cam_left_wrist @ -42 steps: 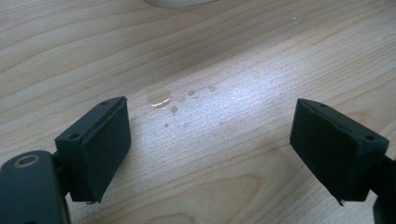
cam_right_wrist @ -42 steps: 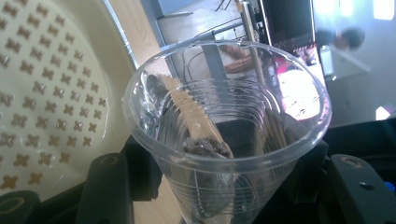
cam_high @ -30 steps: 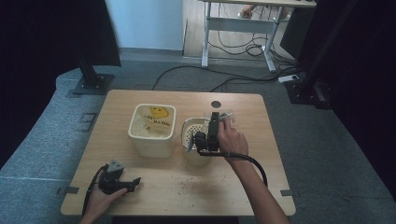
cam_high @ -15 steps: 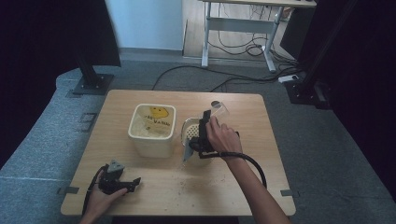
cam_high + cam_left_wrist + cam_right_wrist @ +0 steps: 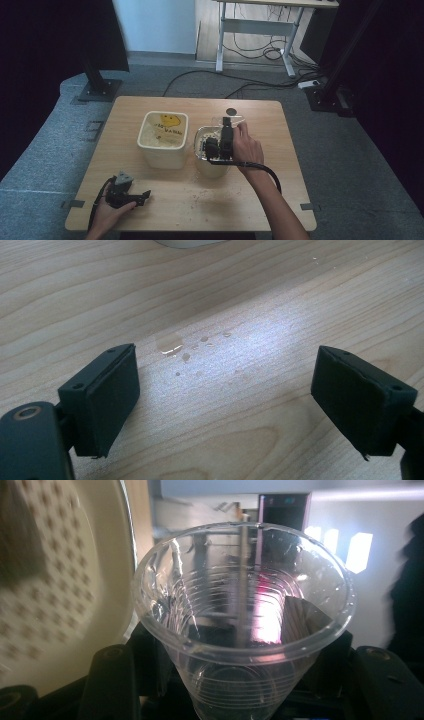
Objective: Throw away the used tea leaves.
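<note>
- From the high view we see the whole wooden bench (image 5: 165,200), with a cream square tub (image 5: 163,138) bearing a yellow print standing mid-bench and a round perforated bowl (image 5: 202,148) just beside it on its right.
- In that view the right tongs (image 5: 226,122) are held over the round bowl's far rim, and the clear cup shows there as little more than a pale glint at their tip.
- The right gripper view gives what the high view cannot: the clear plastic cup (image 5: 240,630), ribbed and see-through, is pinched between the two black jaws, its open mouth turned toward the camera. We see nothing inside it.
- Beside the cup in that view we see the cream inner wall of the bowl with rows of small holes (image 5: 45,605), close at the cup's left.
- The left tongs (image 5: 145,194) lie low on the near left part of the bench, in the person's left hand (image 5: 107,214), well apart from both vessels.
- The left gripper view shows their jaws spread wide with nothing between them, and a few small water drops (image 5: 190,347) on the wood just ahead, a detail too fine for the high view.
</note>
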{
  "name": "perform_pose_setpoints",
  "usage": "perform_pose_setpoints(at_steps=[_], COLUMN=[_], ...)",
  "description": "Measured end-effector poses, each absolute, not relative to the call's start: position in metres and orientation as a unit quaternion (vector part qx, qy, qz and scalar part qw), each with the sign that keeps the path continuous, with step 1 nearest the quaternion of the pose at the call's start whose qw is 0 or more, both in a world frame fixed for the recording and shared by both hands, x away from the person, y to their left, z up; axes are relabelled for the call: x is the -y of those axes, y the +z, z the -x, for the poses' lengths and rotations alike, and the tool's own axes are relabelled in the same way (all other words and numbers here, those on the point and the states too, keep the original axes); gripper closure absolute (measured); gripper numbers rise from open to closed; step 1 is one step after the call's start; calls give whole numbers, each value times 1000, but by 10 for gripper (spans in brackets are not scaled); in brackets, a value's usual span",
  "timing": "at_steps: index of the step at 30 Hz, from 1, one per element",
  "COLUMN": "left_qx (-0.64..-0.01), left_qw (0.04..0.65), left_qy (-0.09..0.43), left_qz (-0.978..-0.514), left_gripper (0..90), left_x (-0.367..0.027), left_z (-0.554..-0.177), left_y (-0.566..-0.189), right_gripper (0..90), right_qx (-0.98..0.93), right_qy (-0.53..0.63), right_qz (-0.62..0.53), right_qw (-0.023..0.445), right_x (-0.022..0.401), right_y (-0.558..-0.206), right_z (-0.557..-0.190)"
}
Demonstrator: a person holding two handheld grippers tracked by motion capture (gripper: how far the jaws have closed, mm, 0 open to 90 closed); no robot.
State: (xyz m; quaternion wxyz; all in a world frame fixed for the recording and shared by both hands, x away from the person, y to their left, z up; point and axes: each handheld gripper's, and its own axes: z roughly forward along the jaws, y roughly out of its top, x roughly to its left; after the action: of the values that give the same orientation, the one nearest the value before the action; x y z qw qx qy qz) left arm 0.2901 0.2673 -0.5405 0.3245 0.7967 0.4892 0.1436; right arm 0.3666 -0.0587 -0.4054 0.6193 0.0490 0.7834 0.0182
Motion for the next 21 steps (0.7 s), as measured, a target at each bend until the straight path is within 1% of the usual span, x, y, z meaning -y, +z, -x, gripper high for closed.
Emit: perform_pose_setpoints(at_steps=[5, 6, 7, 8, 9, 11, 12, 13, 14, 16, 21], left_qx=[-488, -488, -489, -489, -488, -488, -488, -488, -488, -488, -487], left_qw=[324, 324, 324, 324, 324, 323, 323, 323, 323, 324, 325], left_qy=[145, 145, 144, 144, 145, 144, 145, 145, 145, 145, 146], left_qz=[-797, -797, -797, -797, -797, -798, -798, -798, -798, -798, -797], left_gripper=[120, 120, 119, 119, 119, 119, 119, 119, 119, 119, 119], left_x=[-267, -267, -267, -267, -267, -267, -267, -267, -267, -267, -267], left_z=[-290, -290, -290, -290, -290, -290, -290, -290, -290, -290, -290], left_y=[-541, -541, -541, -541, -541, -541, -541, -541, -541, -541, -541], right_gripper=[406, 407, 407, 407, 407, 407, 407, 407, 406, 407, 405], right_qx=[-807, -809, -810, -810, -811, -807, -801, -801, -792, -789, -764], right_qy=[118, 141, 183, 183, 200, 241, 278, 278, 305, 318, 392], right_qz=[-137, -159, -198, -198, -209, -247, -278, -278, -299, -307, -343], right_qw=[562, 547, 521, 521, 508, 479, 452, 452, 436, 428, 381], right_x=[74, 77, 84, 84, 87, 94, 100, 100, 104, 107, 118], right_y=[-399, -399, -397, -397, -396, -394, -392, -392, -391, -390, -383], right_z=[-370, -371, -372, -372, -373, -374, -375, -375, -375, -376, -377])
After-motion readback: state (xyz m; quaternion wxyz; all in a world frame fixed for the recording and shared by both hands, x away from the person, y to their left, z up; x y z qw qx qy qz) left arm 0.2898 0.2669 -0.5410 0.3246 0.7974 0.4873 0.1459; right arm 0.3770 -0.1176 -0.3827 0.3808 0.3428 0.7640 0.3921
